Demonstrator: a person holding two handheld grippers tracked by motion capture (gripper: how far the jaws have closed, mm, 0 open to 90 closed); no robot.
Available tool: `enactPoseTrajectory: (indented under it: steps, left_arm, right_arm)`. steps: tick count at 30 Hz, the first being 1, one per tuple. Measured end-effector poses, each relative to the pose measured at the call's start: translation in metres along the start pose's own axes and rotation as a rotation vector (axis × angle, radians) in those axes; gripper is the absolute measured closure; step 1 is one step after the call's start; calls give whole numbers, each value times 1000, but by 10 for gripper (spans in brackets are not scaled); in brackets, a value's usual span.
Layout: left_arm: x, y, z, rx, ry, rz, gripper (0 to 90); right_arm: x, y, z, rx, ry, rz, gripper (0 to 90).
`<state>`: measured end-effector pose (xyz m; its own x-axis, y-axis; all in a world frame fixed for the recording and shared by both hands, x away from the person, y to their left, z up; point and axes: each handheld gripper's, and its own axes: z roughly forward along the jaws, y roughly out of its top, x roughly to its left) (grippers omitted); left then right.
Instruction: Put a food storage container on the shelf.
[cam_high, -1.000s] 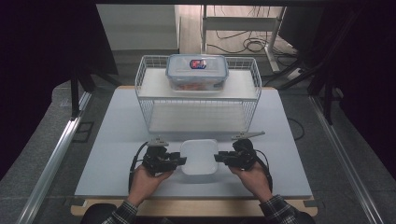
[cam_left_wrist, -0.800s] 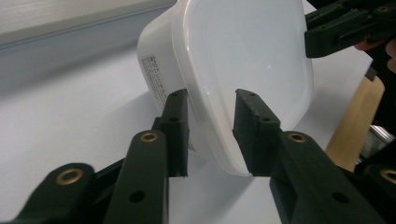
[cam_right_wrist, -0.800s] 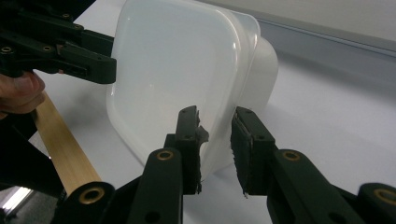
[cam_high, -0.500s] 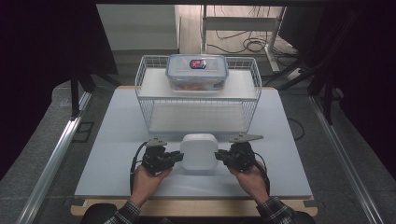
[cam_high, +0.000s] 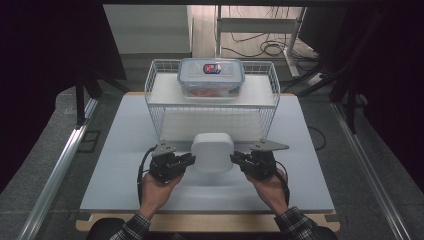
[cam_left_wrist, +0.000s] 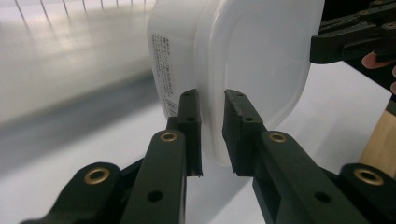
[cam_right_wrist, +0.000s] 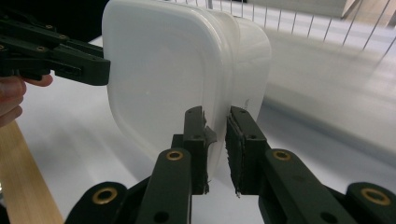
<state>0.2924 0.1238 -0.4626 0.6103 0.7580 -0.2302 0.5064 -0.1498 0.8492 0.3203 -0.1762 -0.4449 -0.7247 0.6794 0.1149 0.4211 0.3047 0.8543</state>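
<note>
Left hand-held gripper and right hand-held gripper level, pointing inward, jaws nearly closed; hands behind.

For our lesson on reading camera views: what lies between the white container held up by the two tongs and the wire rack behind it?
In the high view, nothing: between the white container and the wire rack there is just bare table.

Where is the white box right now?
In the high view the white plastic container sits near the table's front middle, gripped between the left gripper and right gripper, just before the wire rack.
</note>
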Motion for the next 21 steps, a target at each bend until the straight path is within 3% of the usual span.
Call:
enactPoseTrajectory:
  steps: [11, 21]
  left_arm:
    - [-9, 26, -19, -120, 54, 94, 779]
    - [-15, 45, -30, -204, 74, 154, 781]
  right_arm:
    - [7, 28, -14, -155, -36, -96, 777]
    - [8, 44, -23, -225, -48, -136, 774]
